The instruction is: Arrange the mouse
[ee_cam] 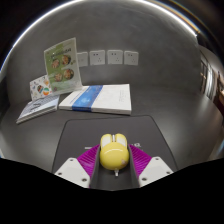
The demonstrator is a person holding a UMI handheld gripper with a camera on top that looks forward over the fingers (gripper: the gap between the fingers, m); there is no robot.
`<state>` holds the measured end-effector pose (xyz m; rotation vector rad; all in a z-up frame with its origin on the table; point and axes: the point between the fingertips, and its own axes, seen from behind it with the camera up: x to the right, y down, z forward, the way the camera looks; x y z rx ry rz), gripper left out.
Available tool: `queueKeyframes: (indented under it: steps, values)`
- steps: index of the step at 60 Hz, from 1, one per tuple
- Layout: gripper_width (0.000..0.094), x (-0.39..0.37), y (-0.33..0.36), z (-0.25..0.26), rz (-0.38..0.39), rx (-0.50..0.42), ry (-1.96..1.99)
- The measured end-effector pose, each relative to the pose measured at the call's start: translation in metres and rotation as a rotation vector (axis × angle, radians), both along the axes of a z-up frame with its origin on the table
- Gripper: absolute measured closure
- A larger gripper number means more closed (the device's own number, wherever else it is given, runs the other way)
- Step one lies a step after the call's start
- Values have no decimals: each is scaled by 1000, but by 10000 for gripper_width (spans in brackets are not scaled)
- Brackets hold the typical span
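Observation:
A yellow mouse sits between my gripper's two fingers, over the near end of a black mouse mat. The purple pads press against its left and right sides, so the gripper is shut on it. The mouse's front points away from me, toward the books. I cannot tell whether its underside touches the mat.
Beyond the mat lies a white book with a blue stripe. Left of it lie booklets, and a green leaflet stands upright behind them. Wall sockets line the grey wall at the back of the table.

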<state>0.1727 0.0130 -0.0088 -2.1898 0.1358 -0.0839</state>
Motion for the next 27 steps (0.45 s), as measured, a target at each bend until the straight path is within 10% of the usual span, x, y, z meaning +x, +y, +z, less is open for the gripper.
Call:
queueKeyframes:
  steps: [9, 27]
  values:
    - [54, 5, -17, 11, 29, 22, 33]
    - [102, 56, -161, 40, -46, 73, 95]
